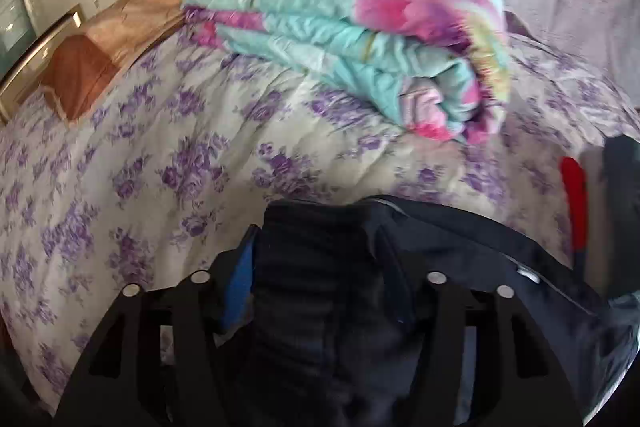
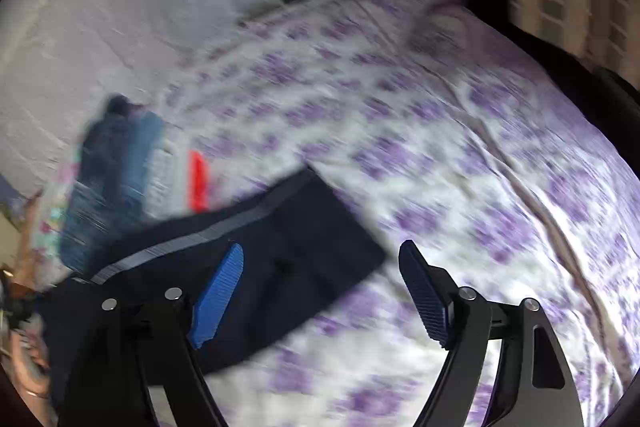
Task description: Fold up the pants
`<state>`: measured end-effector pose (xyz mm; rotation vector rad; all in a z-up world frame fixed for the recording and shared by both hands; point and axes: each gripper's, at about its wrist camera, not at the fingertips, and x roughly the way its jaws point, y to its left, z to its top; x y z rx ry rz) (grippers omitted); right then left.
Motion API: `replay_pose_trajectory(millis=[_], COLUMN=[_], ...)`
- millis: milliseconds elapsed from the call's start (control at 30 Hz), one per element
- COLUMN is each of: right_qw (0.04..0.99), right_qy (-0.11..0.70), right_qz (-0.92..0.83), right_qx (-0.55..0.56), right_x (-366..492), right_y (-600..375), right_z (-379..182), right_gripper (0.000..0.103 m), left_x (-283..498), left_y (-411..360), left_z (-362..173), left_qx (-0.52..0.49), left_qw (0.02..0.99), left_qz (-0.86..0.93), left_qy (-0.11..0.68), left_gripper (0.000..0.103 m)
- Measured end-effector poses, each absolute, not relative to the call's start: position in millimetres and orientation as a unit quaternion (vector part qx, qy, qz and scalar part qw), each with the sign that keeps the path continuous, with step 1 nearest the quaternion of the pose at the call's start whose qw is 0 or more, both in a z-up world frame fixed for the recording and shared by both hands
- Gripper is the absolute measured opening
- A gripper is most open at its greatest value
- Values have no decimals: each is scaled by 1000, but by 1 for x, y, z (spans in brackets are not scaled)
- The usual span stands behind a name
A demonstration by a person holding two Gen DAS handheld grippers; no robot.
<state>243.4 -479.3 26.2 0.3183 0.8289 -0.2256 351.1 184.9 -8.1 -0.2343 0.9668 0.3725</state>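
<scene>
Pants lie folded on the floral bedspread, below the rolled quilt. Right gripper stands spread and empty; left gripper pinches bunched waistband. Release gently, then flatten.

Each handheld gripper has a black frame of two arched, slotted arms joined by round silver pins. The right gripper carries ribbed bright-blue finger pads; the left gripper shows one blue pad.
</scene>
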Motion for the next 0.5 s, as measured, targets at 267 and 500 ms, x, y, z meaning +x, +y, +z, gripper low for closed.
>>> replay_pose_trajectory(millis=[267, 500], right_qw=[873, 910], right_qy=[438, 383], right_qz=[-51, -63], right_qx=[207, 147], right_x=[262, 221], right_y=[-501, -488], right_z=[-48, 13], right_gripper=[20, 9], left_x=[314, 259], left_y=[150, 143], left_z=[33, 45], left_qx=[-87, -58], left_qw=[883, 875], left_qz=[118, 91], left_qy=[446, 472], left_gripper=[73, 73])
